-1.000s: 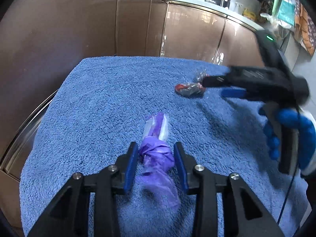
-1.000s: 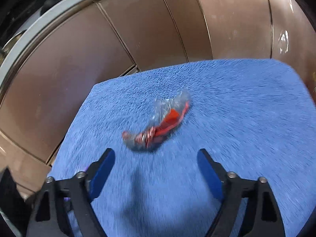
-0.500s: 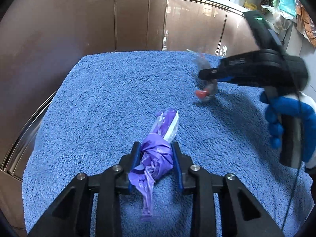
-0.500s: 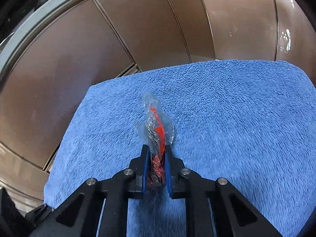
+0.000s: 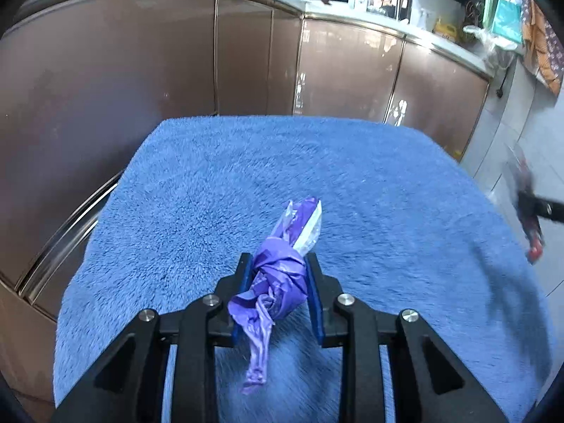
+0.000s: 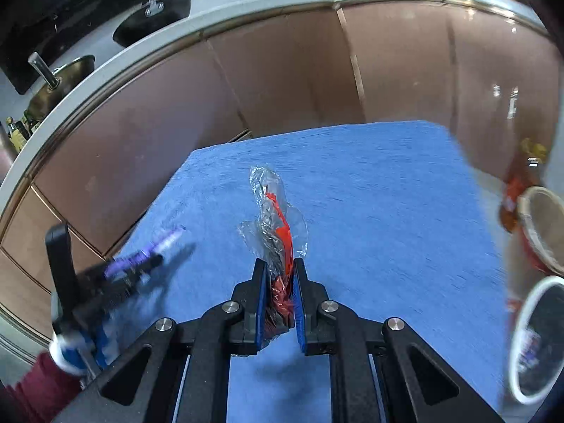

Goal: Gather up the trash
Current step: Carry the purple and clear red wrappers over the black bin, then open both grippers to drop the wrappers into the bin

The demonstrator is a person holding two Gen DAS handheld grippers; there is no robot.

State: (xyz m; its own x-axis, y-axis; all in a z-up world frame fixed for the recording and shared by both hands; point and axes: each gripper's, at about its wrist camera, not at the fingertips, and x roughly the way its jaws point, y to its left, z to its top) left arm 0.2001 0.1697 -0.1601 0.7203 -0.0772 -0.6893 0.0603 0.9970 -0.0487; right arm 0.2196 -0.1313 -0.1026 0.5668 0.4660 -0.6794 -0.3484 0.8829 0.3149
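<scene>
A: Left gripper (image 5: 278,278) clamps the purple wrapper (image 5: 282,275) at its knot, above the towel (image 5: 211,183).

B: Right gripper (image 6: 279,282) pinches the red wrapper (image 6: 278,243), lifted clear. Cups (image 6: 539,331) sit right, likely the drop.

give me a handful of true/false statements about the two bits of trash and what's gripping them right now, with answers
1. The left tool is clamped on a knotted purple bag. True.
2. The right tool stands wide open over the blue towel. False: its pads are pressed on a clear and red wrapper.
3. The purple bag's tail hangs below the left tool's pads. True.
4. The clear and red wrapper lies flat on the towel, untouched. False: it sticks out forward from the right tool's grip.
5. Brown cabinet doors stand beyond the towel. True.
</scene>
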